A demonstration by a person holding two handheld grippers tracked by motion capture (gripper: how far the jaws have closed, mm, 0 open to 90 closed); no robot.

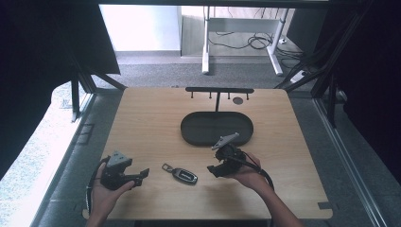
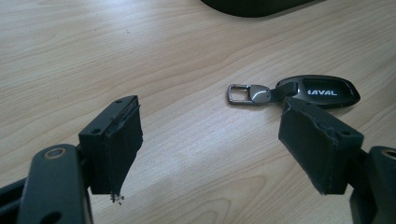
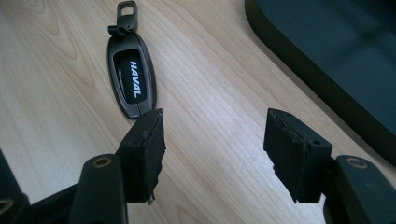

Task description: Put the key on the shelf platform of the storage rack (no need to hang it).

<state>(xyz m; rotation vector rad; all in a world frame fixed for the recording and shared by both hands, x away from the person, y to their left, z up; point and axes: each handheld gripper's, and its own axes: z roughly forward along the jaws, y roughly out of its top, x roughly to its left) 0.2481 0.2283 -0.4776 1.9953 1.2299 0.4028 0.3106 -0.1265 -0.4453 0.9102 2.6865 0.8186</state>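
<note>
- The key fob (image 1: 184, 175) lies flat on the bench (image 1: 142, 113), near the front edge and about midway between your two hands. It is dark and oval, with white "HAVAL" lettering on its face.
- A metal ring clip (image 2: 243, 94) is attached to the left end of the fob and rests on the wood.
- Your left claw (image 1: 143, 174) sits to the left of the fob, pointing right toward it. Its jaws stand wide apart with nothing between them. In the left gripper view the fob (image 2: 317, 91) lies just beyond the right pad (image 2: 313, 144).
- Your right claw (image 1: 211, 169) sits to the right of the fob, angled left toward it. Its jaws are partly open with bare wood between them. In the right gripper view the fob (image 3: 132, 81) lies just beyond the left pad (image 3: 144, 154), not between the pads.
- Neither claw touches the fob.
- A dark oval tray (image 1: 189, 135) lies on the bench beyond the fob, just past your right hand (image 1: 250, 177).
- A black rack (image 1: 219, 90) with small hooks stands at the far edge of the bench, behind the tray.
</note>
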